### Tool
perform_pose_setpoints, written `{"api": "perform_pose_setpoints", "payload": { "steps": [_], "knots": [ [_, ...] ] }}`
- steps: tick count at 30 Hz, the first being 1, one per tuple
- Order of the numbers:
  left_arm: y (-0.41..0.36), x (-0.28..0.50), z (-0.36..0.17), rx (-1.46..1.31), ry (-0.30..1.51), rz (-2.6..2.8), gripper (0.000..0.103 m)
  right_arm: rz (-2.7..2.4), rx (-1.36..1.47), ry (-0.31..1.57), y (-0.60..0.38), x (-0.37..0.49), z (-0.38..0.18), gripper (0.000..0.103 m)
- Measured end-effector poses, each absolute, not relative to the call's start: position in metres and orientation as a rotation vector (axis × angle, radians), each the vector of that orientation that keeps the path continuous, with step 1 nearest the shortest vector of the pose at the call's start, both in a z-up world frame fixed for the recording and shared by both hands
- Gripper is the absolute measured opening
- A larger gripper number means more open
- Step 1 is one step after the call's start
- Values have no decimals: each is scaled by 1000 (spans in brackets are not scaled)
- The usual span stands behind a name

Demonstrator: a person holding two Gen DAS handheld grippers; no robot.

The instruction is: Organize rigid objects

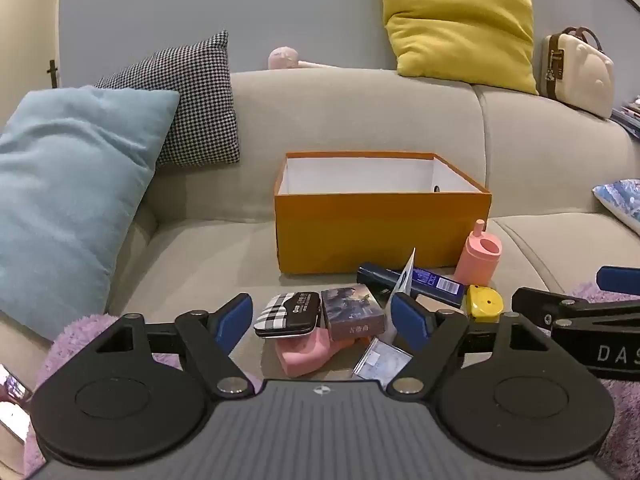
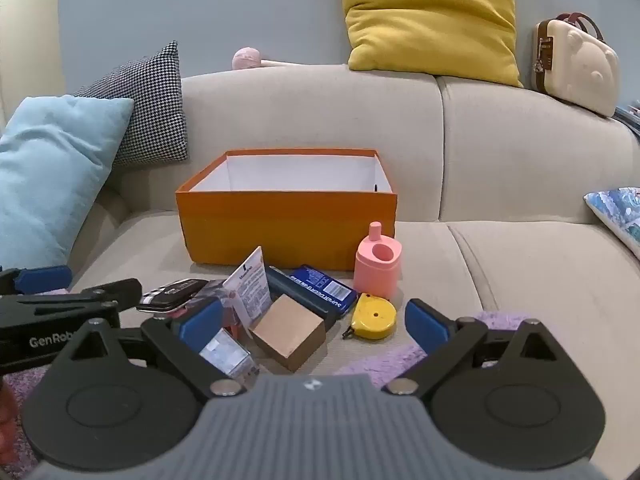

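Observation:
An open orange box (image 1: 380, 232) (image 2: 288, 224) stands on the sofa seat, its white inside showing nothing. In front of it lies a pile: a plaid tin (image 1: 288, 314), a card box (image 1: 350, 312), a pink block (image 1: 308, 354), a clear case (image 1: 382, 362), a dark blue box (image 1: 420, 282) (image 2: 320, 288), a pink bottle (image 1: 480, 256) (image 2: 378, 266), a yellow tape measure (image 1: 485, 302) (image 2: 374, 316) and a brown cardboard box (image 2: 288, 332). My left gripper (image 1: 322, 320) is open around the tin and card box. My right gripper (image 2: 314, 322) is open, empty, over the cardboard box.
A light blue pillow (image 1: 68, 200) and a houndstooth pillow (image 1: 192, 100) lean at the left. A yellow pillow (image 1: 456, 20) and a cream case (image 1: 576, 72) sit on the sofa back. A patterned cushion (image 2: 620, 216) lies at the right. Purple fluffy fabric (image 2: 400, 356) lies under the grippers.

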State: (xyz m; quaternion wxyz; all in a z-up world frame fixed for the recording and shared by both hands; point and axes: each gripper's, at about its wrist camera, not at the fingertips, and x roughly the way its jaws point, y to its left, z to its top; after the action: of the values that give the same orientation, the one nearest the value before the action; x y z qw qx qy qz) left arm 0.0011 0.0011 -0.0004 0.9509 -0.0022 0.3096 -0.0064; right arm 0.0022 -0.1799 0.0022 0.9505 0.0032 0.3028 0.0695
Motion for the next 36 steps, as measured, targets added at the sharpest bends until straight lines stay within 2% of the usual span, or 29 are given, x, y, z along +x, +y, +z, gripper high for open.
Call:
{"api": "perform_pose_setpoints", "payload": {
  "steps": [36],
  "knots": [
    [3, -3, -3, -8, 636, -11, 91, 151, -17, 607, -179, -2, 2, 97]
  ]
}}
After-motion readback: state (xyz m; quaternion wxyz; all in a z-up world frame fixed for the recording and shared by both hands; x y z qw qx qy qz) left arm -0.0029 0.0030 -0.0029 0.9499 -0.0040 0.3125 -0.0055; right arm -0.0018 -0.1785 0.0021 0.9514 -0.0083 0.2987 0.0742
